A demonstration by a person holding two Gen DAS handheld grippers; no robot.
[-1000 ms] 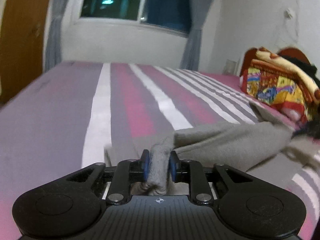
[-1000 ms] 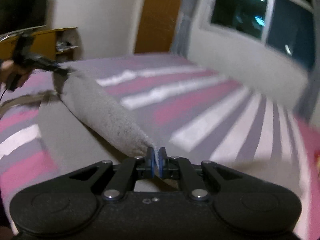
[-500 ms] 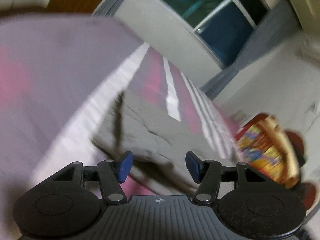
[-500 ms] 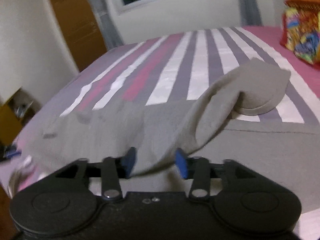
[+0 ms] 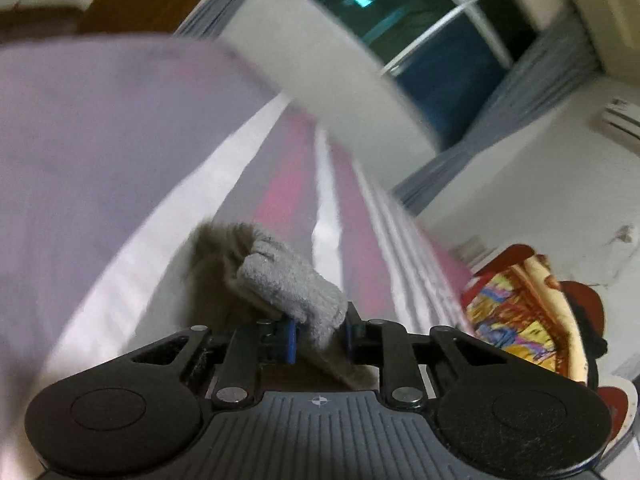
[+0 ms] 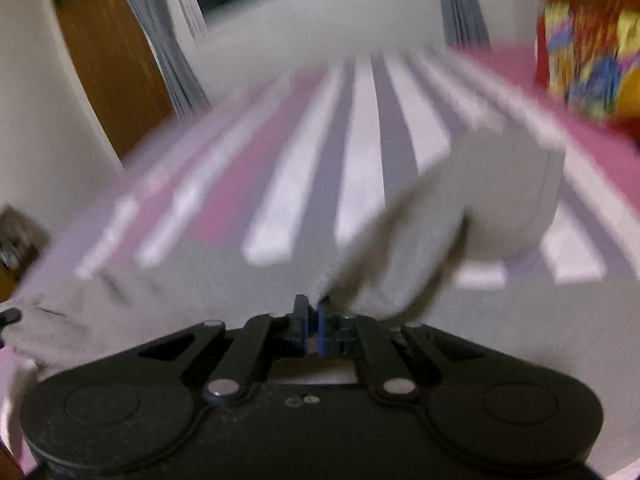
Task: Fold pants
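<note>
Left wrist: gripper (image 5: 319, 336) clamping pants (image 5: 288, 284).

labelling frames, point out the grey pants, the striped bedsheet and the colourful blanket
grey pants (image 5: 292, 284), left wrist view, bunched cuff
striped bedsheet (image 6: 360, 152), right wrist view, white stripe
colourful blanket (image 5: 516, 312), left wrist view, patterned side

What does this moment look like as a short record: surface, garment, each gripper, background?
surface: bed with a striped sheet in pink, white and grey
garment: grey pants, partly bunched on the sheet
left gripper: shut on a thick bunched fold of the pants
right gripper: shut, pinching an edge of the pants
background: dark window with grey curtains, brown door, colourful folded blanket at the bed's far end
image quality: both views motion-blurred
</note>
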